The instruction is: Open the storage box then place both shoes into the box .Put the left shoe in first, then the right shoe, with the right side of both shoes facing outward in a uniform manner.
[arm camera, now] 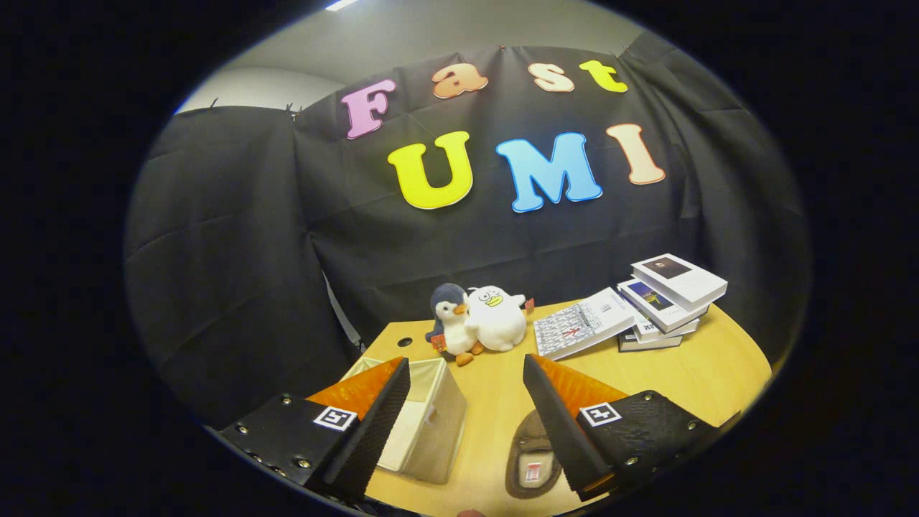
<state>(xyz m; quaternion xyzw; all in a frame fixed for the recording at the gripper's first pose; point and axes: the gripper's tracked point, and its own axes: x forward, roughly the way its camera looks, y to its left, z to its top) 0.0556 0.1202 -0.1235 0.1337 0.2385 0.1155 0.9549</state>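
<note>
Shoe [533, 459] beside box [431, 424], gripper [467, 373] fingers spread, plush toys [481, 319] beyond.

Ahead of me a black cloth [237, 237] hangs in folds as the booth's wall, and above its top edge I see a pale grey room wall [402, 32] and the end of a bright ceiling light [342, 4]. My bench [689, 366] is light wood with a rounded edge and a small dark hole [405, 342] near its far corner. At its back, against the cloth, sit a plush penguin [452, 322] touching a white plush bird [497, 317], with an open booklet [583, 323] leaning on a stack of books [671, 298] beside them.
</note>
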